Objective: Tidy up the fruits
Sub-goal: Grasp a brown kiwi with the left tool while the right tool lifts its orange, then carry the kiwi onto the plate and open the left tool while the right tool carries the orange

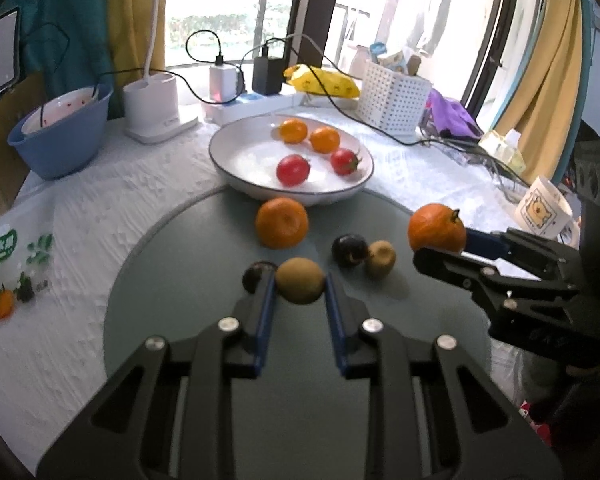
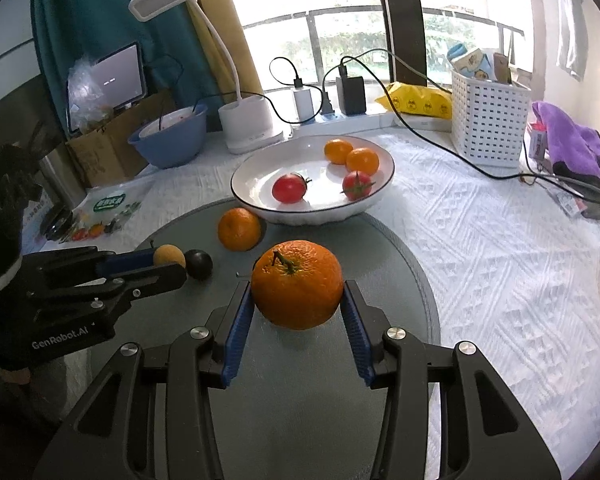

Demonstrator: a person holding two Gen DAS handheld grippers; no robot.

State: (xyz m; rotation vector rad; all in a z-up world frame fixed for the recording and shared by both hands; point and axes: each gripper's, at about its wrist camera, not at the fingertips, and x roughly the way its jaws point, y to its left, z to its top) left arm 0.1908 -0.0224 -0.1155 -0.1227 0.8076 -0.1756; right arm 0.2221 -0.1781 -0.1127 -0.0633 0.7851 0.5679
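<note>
Left gripper (image 1: 301,282): clenched on a brown kiwi (image 1: 300,280), blue pads pressing both its sides, held over the grey round mat (image 1: 160,280)
Right gripper (image 2: 298,300): grasping a large orange (image 2: 297,284) with a stalk on top, one blue pad against each flank, over the near part of the mat
Plate (image 2: 260,168): white, dark-rimmed, sitting at the far edge of the mat on the white textured cloth (image 2: 480,240)
In the plate: two small oranges (image 2: 339,151) side by side at the back, two red tomatoes (image 2: 289,188) nearer the front, apart from each other
Loose on the mat: a mid-sized orange (image 1: 281,222) just in front of the plate; a dark plum (image 1: 349,251) touching a second kiwi (image 1: 380,259); another dark fruit (image 1: 256,276) partly hidden behind the left gripper's finger
Behind the plate: a blue bowl (image 1: 60,136), a white lamp base (image 1: 152,104), chargers with cables (image 1: 228,80), a yellow packet (image 1: 324,80) and a white perforated basket (image 1: 392,96)
Far right edge: a mug (image 1: 546,208) with a bear print, beside the right gripper
Left edge: a printed fruit bag (image 1: 8,276) lying flat on the cloth
</note>
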